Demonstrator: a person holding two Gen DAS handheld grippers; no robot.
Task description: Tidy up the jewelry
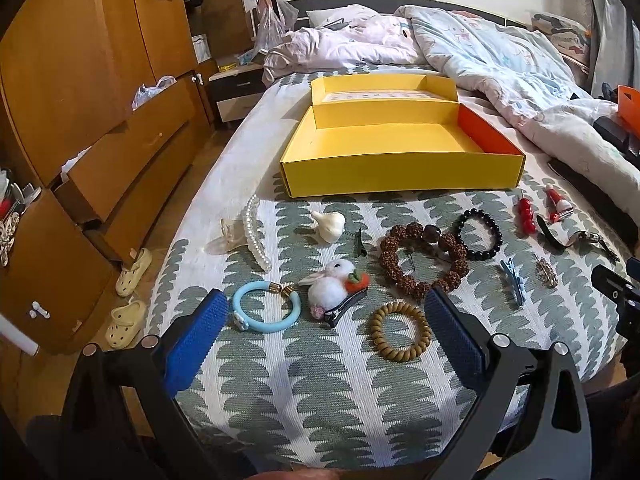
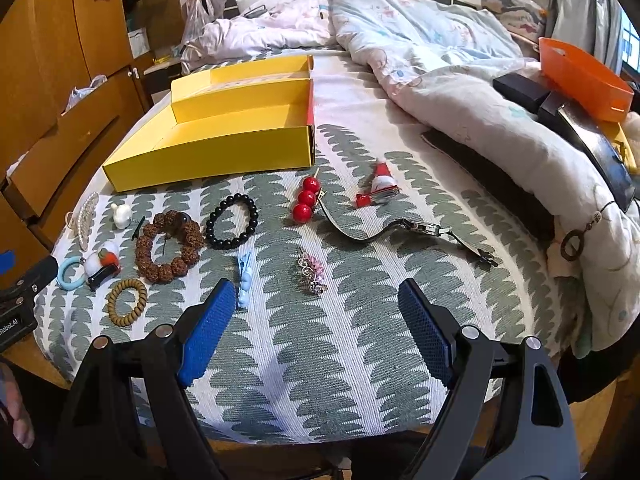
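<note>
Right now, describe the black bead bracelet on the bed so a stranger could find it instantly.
Start at the open yellow box on the patterned bedspread; the jewelry lies spread in front of it. Just before the box's right end lies the black bead bracelet, between the brown seed-bead bracelet and the red berry clip. It is the only ring of small, glossy black beads.

Left gripper (image 1: 322, 322) has black angular arms, round silver screws and blue textured pads (image 1: 194, 342). Right gripper (image 2: 316, 316) looks identical: black frame, silver screws, blue ridged pads (image 2: 208, 332). Beside its frame, bare skin shows.
</note>
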